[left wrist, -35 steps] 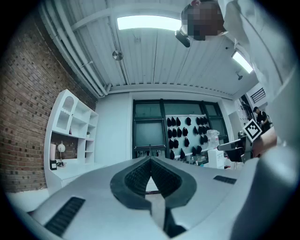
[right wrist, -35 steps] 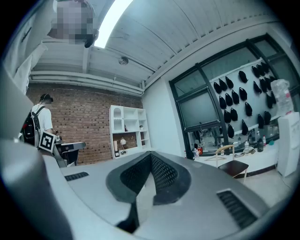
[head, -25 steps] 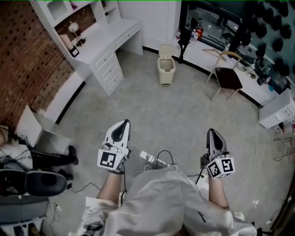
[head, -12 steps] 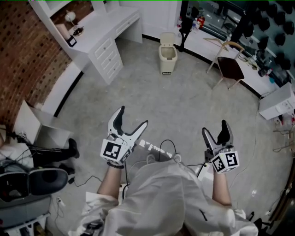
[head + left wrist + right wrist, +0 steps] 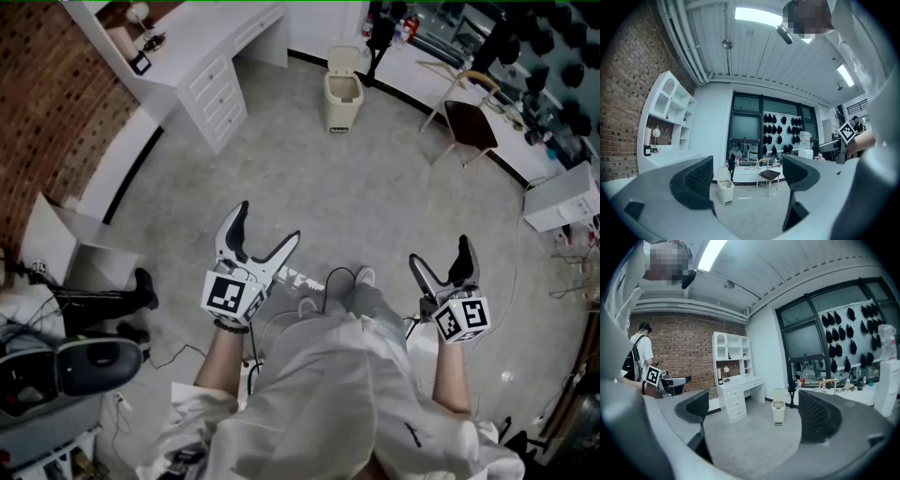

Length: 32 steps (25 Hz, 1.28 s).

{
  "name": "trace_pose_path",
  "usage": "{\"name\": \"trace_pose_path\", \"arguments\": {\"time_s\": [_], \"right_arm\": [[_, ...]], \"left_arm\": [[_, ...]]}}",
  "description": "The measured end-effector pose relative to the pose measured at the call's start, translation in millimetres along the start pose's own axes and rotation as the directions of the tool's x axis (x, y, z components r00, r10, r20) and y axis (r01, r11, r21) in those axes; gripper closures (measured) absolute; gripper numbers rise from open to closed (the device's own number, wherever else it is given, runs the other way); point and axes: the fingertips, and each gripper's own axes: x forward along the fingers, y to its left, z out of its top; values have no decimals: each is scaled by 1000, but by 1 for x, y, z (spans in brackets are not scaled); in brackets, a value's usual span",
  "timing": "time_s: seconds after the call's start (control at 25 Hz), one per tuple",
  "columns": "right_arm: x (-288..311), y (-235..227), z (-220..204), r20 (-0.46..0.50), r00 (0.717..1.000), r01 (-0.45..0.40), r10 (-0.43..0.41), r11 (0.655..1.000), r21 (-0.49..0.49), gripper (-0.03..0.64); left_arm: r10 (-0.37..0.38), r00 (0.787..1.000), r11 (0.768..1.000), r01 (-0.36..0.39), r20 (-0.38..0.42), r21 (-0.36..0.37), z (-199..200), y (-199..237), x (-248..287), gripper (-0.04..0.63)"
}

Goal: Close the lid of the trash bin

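The beige trash bin [image 5: 343, 91] stands far off on the grey floor by the back wall, with its lid [image 5: 343, 60] tipped up and open. The bin also shows small in the left gripper view [image 5: 725, 190] and in the right gripper view [image 5: 777, 412]. Both grippers are held level in front of the person, well short of the bin. The left gripper [image 5: 265, 227] [image 5: 747, 176] has just been opening, and its jaws stand wide with nothing between them. The right gripper [image 5: 441, 257] [image 5: 754, 416] has likewise just been opening and holds nothing.
A white desk with drawers [image 5: 212, 67] stands at the back left of the bin. A chair [image 5: 466, 124] is to its right, beside a long counter. Cables [image 5: 330, 279] lie on the floor by the person's feet. A white box [image 5: 67, 246] and an office chair [image 5: 80, 367] sit at the left.
Both grippers went from shut to wide open. The person has stepped forward, and the bin sits higher in the head view.
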Motion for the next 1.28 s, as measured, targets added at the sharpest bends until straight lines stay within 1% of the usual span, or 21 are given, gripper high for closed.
{"name": "trace_pose_path", "arguments": {"time_s": [0.24, 0.44, 0.6, 0.72, 0.92, 1.28], "right_arm": [[23, 2, 2, -8, 999, -38, 38, 999, 12, 35], [51, -11, 4, 8, 998, -59, 59, 997, 42, 35], [84, -32, 7, 17, 997, -80, 79, 996, 48, 35], [114, -56, 13, 19, 995, -101, 100, 993, 55, 35], [177, -116, 34, 20, 993, -119, 118, 991, 67, 35], [265, -228, 65, -21, 987, -155, 158, 981, 120, 35]], "left_arm": [[-5, 1000, 1000, 5, 2, 3, 1, 4, 13, 156], [4, 999, 998, -2, 42, -56, 12, 17, 35, 156], [14, 999, 1000, -13, 46, -21, 17, 24, 69, 156], [17, 999, 999, -16, 41, -43, 17, 31, 107, 156], [12, 1000, 1000, -12, 12, -16, 18, 44, 195, 156], [12, 999, 1000, -13, -39, -22, 24, 44, 354, 158]]}}
